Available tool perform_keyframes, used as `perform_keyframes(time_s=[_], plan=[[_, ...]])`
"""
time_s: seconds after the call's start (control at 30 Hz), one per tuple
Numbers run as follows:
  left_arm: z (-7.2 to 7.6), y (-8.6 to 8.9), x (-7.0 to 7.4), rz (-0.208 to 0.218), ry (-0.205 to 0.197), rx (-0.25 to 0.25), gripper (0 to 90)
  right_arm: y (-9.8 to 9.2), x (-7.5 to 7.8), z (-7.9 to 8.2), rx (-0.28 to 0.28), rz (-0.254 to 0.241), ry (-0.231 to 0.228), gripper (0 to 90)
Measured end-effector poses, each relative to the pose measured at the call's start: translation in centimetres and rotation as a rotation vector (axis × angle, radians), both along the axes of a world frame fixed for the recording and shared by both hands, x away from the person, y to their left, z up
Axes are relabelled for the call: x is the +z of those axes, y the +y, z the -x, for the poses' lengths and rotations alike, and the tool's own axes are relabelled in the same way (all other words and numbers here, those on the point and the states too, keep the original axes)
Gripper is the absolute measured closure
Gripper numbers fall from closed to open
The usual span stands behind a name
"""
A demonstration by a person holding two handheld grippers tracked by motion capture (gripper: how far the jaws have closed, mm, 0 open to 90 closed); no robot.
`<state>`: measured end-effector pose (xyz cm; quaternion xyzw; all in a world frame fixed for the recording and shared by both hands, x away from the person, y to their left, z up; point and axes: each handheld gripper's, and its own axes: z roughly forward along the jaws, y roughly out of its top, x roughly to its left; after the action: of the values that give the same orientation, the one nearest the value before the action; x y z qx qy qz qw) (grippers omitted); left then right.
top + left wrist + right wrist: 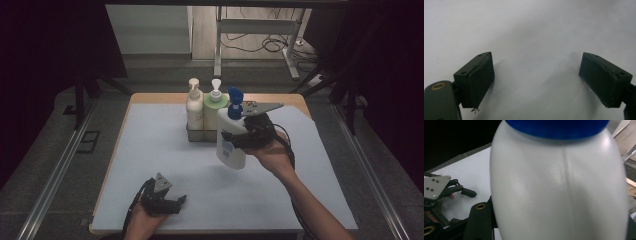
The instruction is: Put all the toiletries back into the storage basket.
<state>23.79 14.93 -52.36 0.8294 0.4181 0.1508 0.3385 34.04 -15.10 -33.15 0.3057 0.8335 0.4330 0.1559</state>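
The right claw (239,136) is clamped on a white plastic pump bottle with a blue pump head (231,145), gripping its body from the side and holding it clear above the white-covered table (150,150), tilted a little (its base leans toward the person). In the right gripper view the bottle's smooth white body (559,190) sits directly between the jaws, with the blue collar at the top. Just beyond this claw, toward the table's far edge, a small grey metal rack (201,134) holds a cream pump bottle (194,107) and a pale green pump bottle with a white pump (215,106). The left claw (175,201) rests low at the near edge of the table, well apart from the held bottle, its jaws spread wide with nothing between them but bare white table surface (534,37).
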Motion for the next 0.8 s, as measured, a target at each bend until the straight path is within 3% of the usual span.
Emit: perform_keyframes(time_s=[0.8], plan=[[0.0,0.0,0.0,0.003,-0.002,0.002,12.5,-2.7,2.4,-3.9,-0.113,-0.013,-0.058,39.8]])
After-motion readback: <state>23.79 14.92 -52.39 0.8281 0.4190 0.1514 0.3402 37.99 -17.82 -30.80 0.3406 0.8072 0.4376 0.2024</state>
